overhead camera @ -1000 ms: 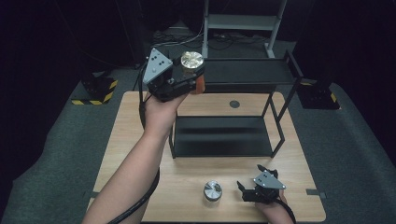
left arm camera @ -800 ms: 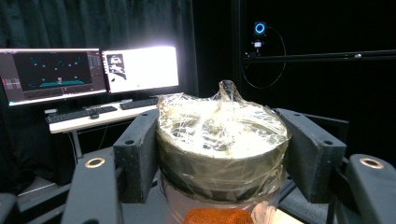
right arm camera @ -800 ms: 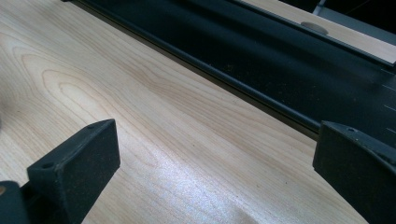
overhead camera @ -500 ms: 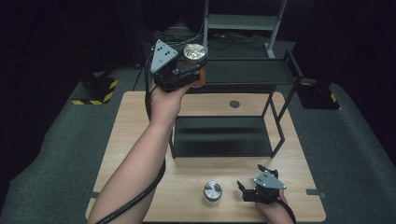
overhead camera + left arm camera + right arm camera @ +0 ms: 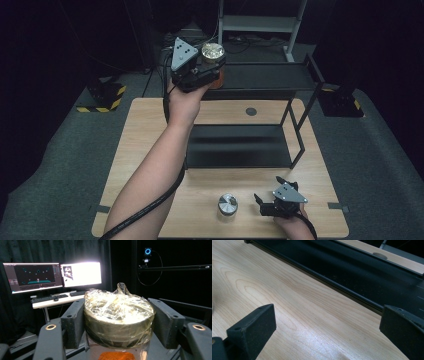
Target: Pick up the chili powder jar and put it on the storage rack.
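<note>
A glass jar (image 5: 214, 62) with a film-wrapped lid and orange contents is held over the left end of the black shelf's top level (image 5: 265, 77). My left gripper (image 5: 207, 62) is shut on the jar (image 5: 118, 320), its jaws pressing the lid from both sides. A second jar with a silver lid (image 5: 227, 204) stands on the wooden table near the front edge. My right gripper (image 5: 262, 202) rests low on the table just right of that jar, open, with bare wood between its jaws (image 5: 324, 322).
The black two-level shelf stands on the wooden table (image 5: 145, 130), its lower tray (image 5: 240, 145) bare. A round grommet (image 5: 251, 111) sits in the table behind it. Monitors and a keyboard (image 5: 52, 277) are beyond the shelf. Dark floor surrounds the table.
My left gripper has carried the jar to the right and farther back, toward the shelf's top level. The right gripper and the silver-lidded jar have stayed put.
</note>
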### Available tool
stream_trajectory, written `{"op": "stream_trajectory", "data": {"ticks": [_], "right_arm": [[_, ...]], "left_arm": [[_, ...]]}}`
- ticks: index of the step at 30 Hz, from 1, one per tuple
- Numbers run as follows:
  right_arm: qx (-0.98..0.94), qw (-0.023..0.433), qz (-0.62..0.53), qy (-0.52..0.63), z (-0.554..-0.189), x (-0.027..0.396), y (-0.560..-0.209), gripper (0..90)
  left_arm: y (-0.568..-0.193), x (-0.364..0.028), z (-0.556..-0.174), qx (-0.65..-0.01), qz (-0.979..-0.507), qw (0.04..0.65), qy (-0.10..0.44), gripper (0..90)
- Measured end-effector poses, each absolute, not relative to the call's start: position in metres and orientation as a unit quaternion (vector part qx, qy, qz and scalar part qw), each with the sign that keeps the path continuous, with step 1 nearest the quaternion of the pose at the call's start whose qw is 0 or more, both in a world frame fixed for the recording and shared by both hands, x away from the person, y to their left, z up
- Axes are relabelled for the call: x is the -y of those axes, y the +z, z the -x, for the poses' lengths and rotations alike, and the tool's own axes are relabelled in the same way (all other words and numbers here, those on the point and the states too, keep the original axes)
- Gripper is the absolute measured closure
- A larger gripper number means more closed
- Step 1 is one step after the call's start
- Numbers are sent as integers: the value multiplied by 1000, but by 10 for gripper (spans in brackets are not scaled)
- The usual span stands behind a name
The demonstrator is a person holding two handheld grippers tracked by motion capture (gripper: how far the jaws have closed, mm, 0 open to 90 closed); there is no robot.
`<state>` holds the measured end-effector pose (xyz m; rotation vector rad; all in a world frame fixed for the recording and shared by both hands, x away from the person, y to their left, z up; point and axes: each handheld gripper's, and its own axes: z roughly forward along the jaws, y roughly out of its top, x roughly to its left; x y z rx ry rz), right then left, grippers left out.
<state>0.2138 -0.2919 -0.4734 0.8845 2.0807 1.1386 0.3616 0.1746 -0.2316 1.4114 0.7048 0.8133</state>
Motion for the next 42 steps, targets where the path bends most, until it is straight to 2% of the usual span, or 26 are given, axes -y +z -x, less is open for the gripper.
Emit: {"op": "stream_trajectory", "data": {"ticks": [33,37,42], "right_arm": [[-785,296,-333,430,-215,293,-473,0],[-785,296,-333,431,-215,294,-473,0],[-786,295,-332,430,-215,293,-473,0]], "left_arm": [[-233,-172,-375,-329,-618,634,330,332],[-232,-172,-375,-335,-618,633,325,280],[-231,-164,-367,-344,-618,618,344,85]]}}
